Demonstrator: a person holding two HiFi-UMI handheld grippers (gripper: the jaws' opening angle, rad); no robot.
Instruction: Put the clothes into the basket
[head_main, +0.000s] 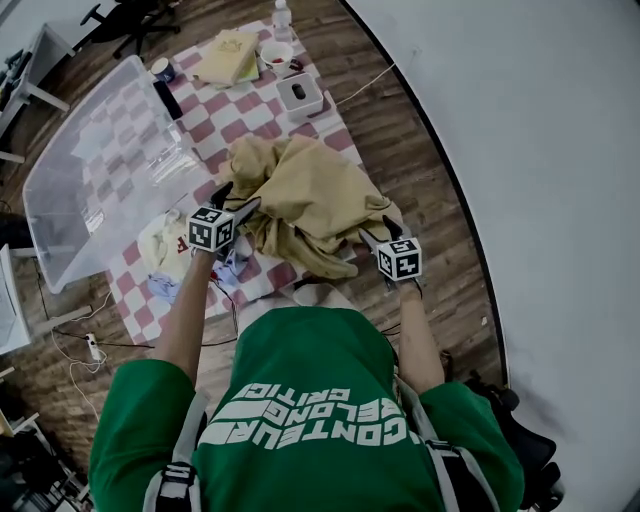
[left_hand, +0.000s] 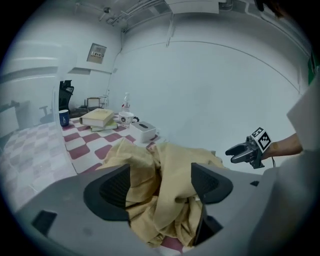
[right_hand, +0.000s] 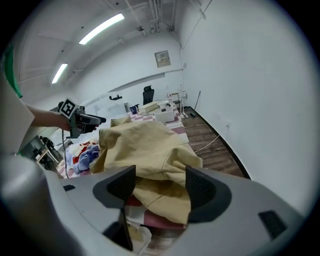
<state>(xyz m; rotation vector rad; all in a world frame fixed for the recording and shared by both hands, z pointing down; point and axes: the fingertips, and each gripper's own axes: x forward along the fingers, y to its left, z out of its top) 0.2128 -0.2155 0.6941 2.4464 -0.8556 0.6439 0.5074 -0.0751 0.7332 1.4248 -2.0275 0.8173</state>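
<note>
Jaws of the left gripper (left_hand: 160, 186) stand wide apart, folds of the crumpled tan cloth garment (head_main: 305, 195) bunched between them; the right gripper (right_hand: 159, 186) gapes likewise over its hem. It lies on the red-and-white checked cloth (head_main: 215, 110), outside the clear plastic basket (head_main: 100, 170), whose see-through walls are hard to trace.

My left gripper (head_main: 236, 198) and arm cover part of the clothes pile (head_main: 160, 250). The tan garment (left_hand: 155, 190) drops out of sight behind my gripper bodies in both gripper views. The top edge cuts the bottle (head_main: 283, 18). The wall sign (left_hand: 96, 52) is too small to read.
</note>
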